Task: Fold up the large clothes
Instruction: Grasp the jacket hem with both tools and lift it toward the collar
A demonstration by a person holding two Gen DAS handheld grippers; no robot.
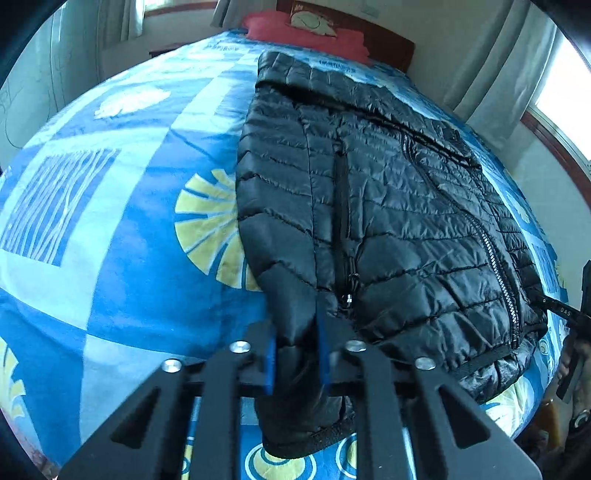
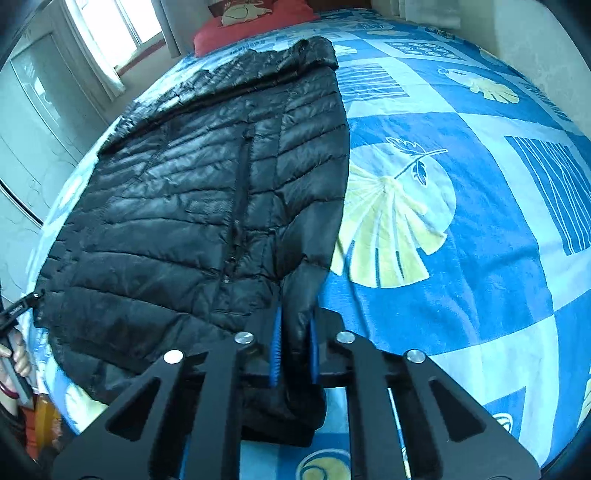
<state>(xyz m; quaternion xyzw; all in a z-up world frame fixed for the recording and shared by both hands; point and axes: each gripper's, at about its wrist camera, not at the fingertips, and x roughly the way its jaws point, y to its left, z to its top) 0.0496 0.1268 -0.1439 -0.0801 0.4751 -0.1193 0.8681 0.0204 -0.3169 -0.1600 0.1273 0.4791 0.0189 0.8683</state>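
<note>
Left gripper (image 1: 295,354), bottom centre of its view: blue pads clamped on a fold of the black quilted jacket (image 1: 388,206) at its near left hem corner; fabric bunched between the fingers and drooped below them.

Right gripper (image 2: 293,347), bottom centre of its view: blue pads pressed together on the jacket (image 2: 192,192) at what looked like a sleeve end or the near right hem edge; could not tell which. Cloth hung below these fingers too.

From each grip the jacket ran up and away through the middle of the frame, spread flat on the bed, front up, zipper (image 1: 495,254) closed, pocket zipper (image 1: 343,221) near the left gripper; collar end lay farthest off, toward the top of the frame.

Bedspread (image 1: 122,229), blue with pale squares and yellow leaf prints, bare to the left in the left view, to the right in the right view.

Red pillow (image 2: 251,26) at the top, just beyond the collar. Curtains (image 1: 491,74) and window (image 2: 110,22) at the upper edges.

A hand (image 2: 18,358) showed at the lower left edge of the right view
</note>
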